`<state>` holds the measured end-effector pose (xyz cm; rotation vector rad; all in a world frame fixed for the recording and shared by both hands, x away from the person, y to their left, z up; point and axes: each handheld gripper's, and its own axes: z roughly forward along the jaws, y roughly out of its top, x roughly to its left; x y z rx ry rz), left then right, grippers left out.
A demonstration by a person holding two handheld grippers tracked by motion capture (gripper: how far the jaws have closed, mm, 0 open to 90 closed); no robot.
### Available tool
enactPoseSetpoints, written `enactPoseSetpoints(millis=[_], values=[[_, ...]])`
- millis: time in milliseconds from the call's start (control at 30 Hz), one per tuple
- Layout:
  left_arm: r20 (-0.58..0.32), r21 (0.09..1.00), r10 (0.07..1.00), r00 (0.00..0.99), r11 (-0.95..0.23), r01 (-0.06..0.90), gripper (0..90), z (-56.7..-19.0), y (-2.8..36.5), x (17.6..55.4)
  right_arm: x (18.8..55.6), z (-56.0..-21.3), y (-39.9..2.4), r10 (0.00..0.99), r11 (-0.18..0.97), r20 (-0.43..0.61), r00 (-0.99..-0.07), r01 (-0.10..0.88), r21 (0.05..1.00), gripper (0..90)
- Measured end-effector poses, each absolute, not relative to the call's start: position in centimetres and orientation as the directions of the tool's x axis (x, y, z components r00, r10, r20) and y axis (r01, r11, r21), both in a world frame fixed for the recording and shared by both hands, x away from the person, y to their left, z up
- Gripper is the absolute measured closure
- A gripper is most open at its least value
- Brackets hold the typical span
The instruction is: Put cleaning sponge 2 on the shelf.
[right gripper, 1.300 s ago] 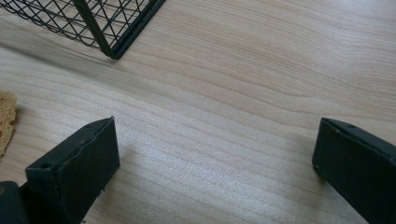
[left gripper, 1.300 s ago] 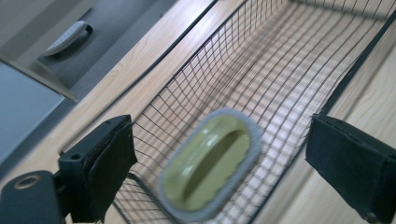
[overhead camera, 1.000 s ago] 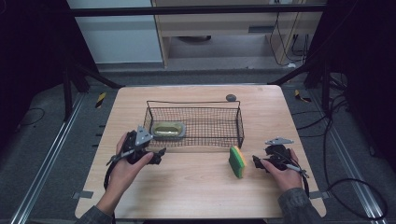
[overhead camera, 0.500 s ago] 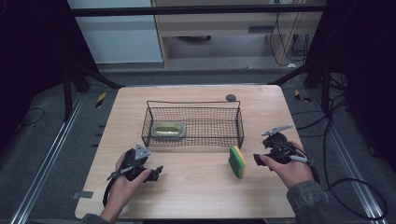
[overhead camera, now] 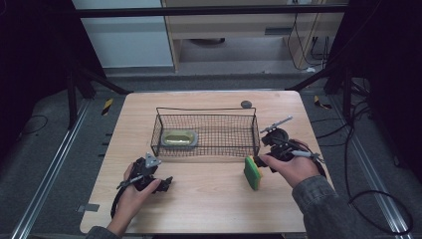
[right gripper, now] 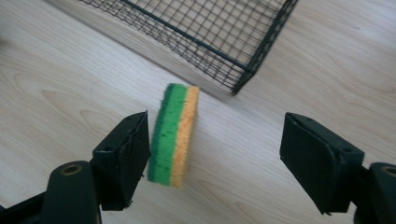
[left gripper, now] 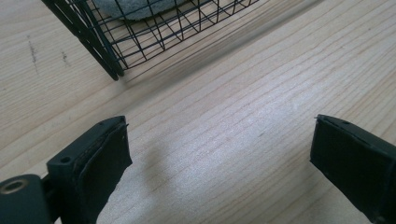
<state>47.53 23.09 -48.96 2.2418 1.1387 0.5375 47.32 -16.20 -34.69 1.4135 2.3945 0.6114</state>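
Compared with a second ago, the right gripper (overhead camera: 260, 162) is sitting higher and closer to the basket's near right corner, its hand (overhead camera: 291, 167) now raised off the table, and its jaws have just been narrowing partway. The sponge (overhead camera: 253, 172) is standing on its edge between them; in the right gripper view the sponge (right gripper: 174, 135) is lying just beside the left jaw, well apart from the right one, so the jaws are standing half-wide and gripping nothing. The left gripper (overhead camera: 166, 182) is now lying lower and nearer the table's front edge than before, away from the basket, with its jaws spread wide over bare wood in the left gripper view.

The table (overhead camera: 209, 211) is showing pale, straight-grained wood with rounded corners. The wire basket (overhead camera: 209, 110), a black rectangular mesh, is sitting at its middle, between the two grippers and just beyond the sponge. Inside its left end an oval grey dish (overhead camera: 179, 139) is lying, holding something yellowish. A small dark round object (overhead camera: 245, 104) is resting behind the basket. The sponge is a flat block, green scouring layer on one face, yellow foam on the other.
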Motion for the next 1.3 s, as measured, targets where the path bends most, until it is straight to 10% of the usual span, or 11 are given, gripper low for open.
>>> enactPoseSetpoints(millis=[800, 1100, 1300], values=[[0.101, 0.629, 0.828, 0.551, -0.482, 0.61, 3.8, -49.3, 23.0, 48.0, 49.1, -41.2, -13.1, 0.88, 0.446, -0.019, -0.475, 0.812, 0.377, 34.3], [0.102, 0.626, 0.83, 0.548, -0.481, 0.613, 3.8, -49.3, 23.2, 48.0, 49.1, -41.9, -13.9, 0.869, 0.452, 0.026, -0.494, 0.813, 0.367, 63.7], [0.101, 0.634, 0.839, 0.535, -0.469, 0.615, 4.0, -49.3, 23.4, 48.4, 48.8, -41.3, -15.3, 0.869, 0.442, 0.031, -0.493, 0.805, 0.396, 64.0]])
